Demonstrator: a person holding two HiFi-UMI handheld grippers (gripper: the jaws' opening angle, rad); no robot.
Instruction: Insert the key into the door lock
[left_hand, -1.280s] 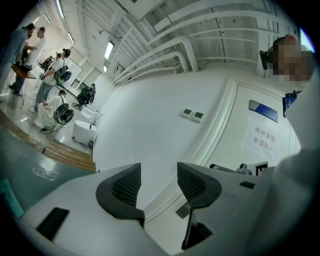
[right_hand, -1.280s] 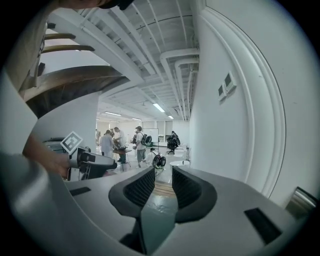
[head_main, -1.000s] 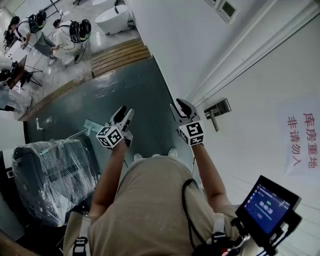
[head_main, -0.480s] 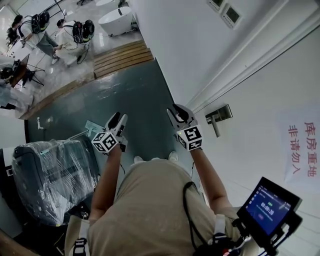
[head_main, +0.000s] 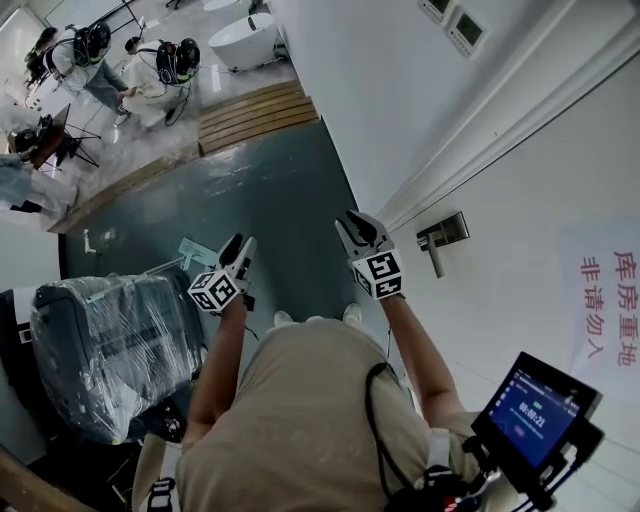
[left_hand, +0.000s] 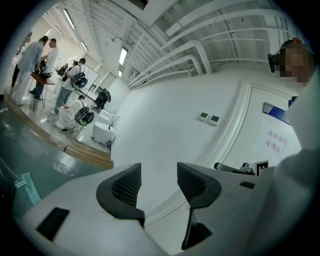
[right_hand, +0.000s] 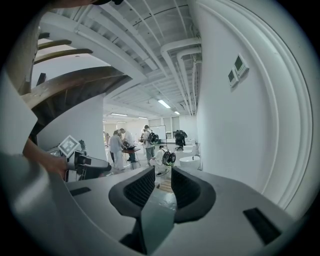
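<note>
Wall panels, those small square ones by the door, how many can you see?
2. One wall panel is on the white wall, just outside the door frame; the second panel sits right beside it, farther from the frame. No others show.

Two tongs: the left tongs and the right tongs, each carrying one marker cube. One door handle. One sign in red characters on the door. Two wall panels, side by side. One lit screen. One plastic-wrapped machine. One white tub. Two shoes. At least four people at the far end, as the left gripper view shows; two of them wear backpacks in the head view.
</note>
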